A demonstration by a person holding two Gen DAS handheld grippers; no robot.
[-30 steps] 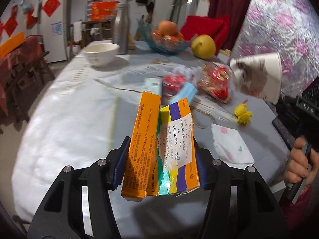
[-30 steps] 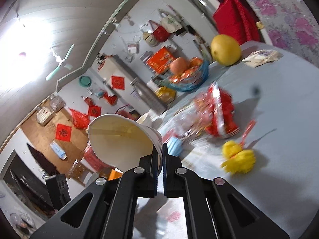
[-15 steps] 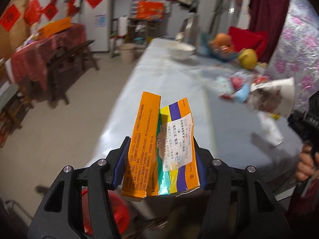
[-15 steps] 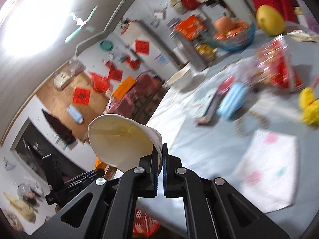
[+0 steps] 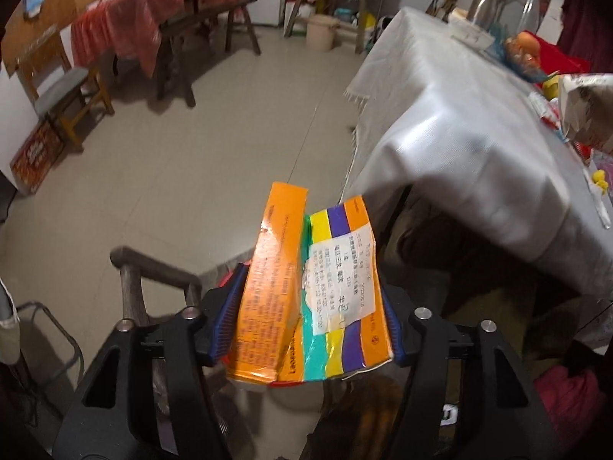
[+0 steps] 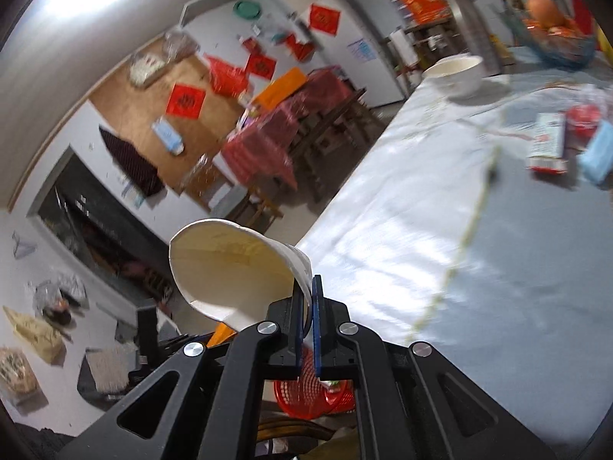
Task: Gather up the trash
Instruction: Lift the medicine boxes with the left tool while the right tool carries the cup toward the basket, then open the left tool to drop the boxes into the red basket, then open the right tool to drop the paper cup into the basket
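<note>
Holding, left: the left gripper (image 5: pixel 310 318) is clamped on a flattened medicine box (image 5: pixel 306 299), its blue pads pressing the box's two sides; the box stands nearly upright between them.
Medicine box: orange on its left panel, with teal, yellow and purple stripes and a white printed label on its right panel; its top edge is torn open.
Below the box: the tiled floor (image 5: pixel 191 145), a dark wooden chair back (image 5: pixel 153 272) to the left, and a sliver of something red just behind the box's lower edge.
Holding, right: the right gripper (image 6: pixel 306 306) is pinched shut on the wall of a crumpled paper cup (image 6: pixel 230 268), whose open mouth faces up and left.
Red basket: a red mesh basket (image 6: pixel 306 398) shows under the right gripper, beside the surface's edge.
Surface: a surface (image 6: pixel 440 230) covered in pale cloth; on it lie a white bowl (image 6: pixel 456 73), a small white-and-red carton (image 6: pixel 548 145), a blue face mask (image 6: pixel 595 153) and a fruit basket (image 6: pixel 555 38), all well apart from both grippers.
Sharpness: the right wrist view is blurred.
</note>
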